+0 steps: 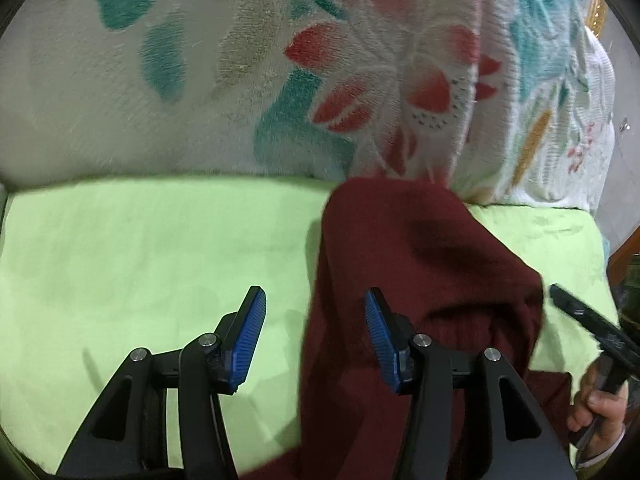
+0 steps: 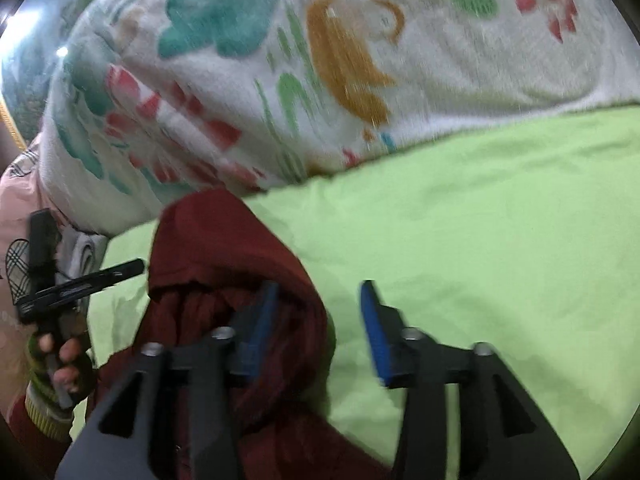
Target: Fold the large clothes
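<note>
I see no box, bag or basket here, only soft things on a bed. The green sheet (image 1: 140, 248) covers the bed, and a fluffy white blanket with flowers (image 1: 240, 72) is piled up along the far side.

The dark red garment (image 1: 420, 264) lies in a bunched heap on the green sheet. Its far end touches the flower blanket.

My left claw (image 1: 315, 336) is spread wide and holds nothing. Its right blue pad (image 1: 380, 344) sits over the red cloth, and its left blue pad (image 1: 250, 340) is over bare green sheet. The edge of the garment runs between the two pads.

My right claw (image 2: 318, 326) is also spread wide and holds nothing. Its left pad (image 2: 258, 332) is down in the folds of the red garment (image 2: 224, 248), and its right pad (image 2: 376, 336) is over the green sheet (image 2: 500, 240). I cannot tell if the pads are touching the cloth.

From the left camera I see the right hand (image 1: 600, 408) on its handle, just beside the garment. From the right camera I see the left hand (image 2: 60, 364) on its handle too.
</note>
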